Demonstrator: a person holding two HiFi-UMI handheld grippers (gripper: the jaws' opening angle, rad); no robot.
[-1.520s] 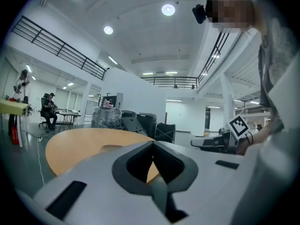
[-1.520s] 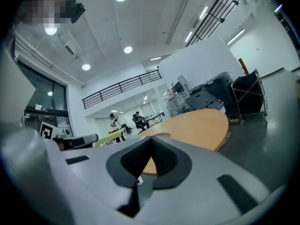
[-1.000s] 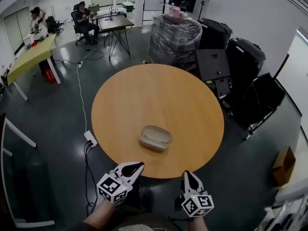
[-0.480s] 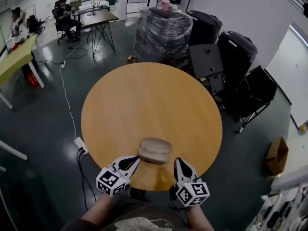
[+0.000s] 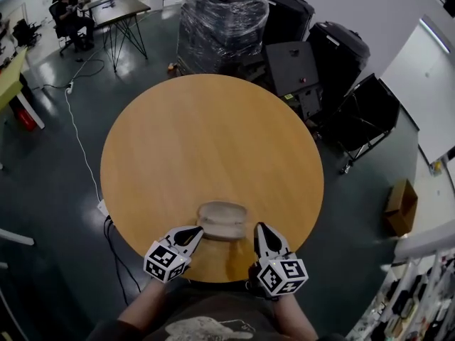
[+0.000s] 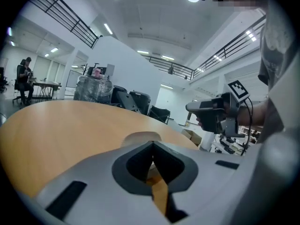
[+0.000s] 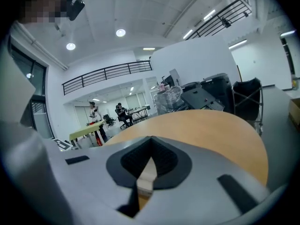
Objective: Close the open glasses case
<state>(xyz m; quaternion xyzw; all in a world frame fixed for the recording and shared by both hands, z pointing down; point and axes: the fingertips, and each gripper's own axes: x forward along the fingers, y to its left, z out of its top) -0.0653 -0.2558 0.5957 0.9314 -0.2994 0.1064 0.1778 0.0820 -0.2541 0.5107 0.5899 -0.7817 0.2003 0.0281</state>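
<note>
At the near edge of the round table point(image 5: 213, 133), we are facing the glasses case point(image 5: 222, 219), which is lying with its long axis running left to right across us. We are holding the left gripper point(image 5: 197, 231) just beside its left end and the right gripper point(image 5: 259, 229) just beside its right end, so the case is sitting between the two tips and slightly ahead of them. Whether either tip is touching it, we cannot tell. Both grippers are clenched, jaws meeting at the tips and gripping nothing. The left looks marginally nearer.
</note>
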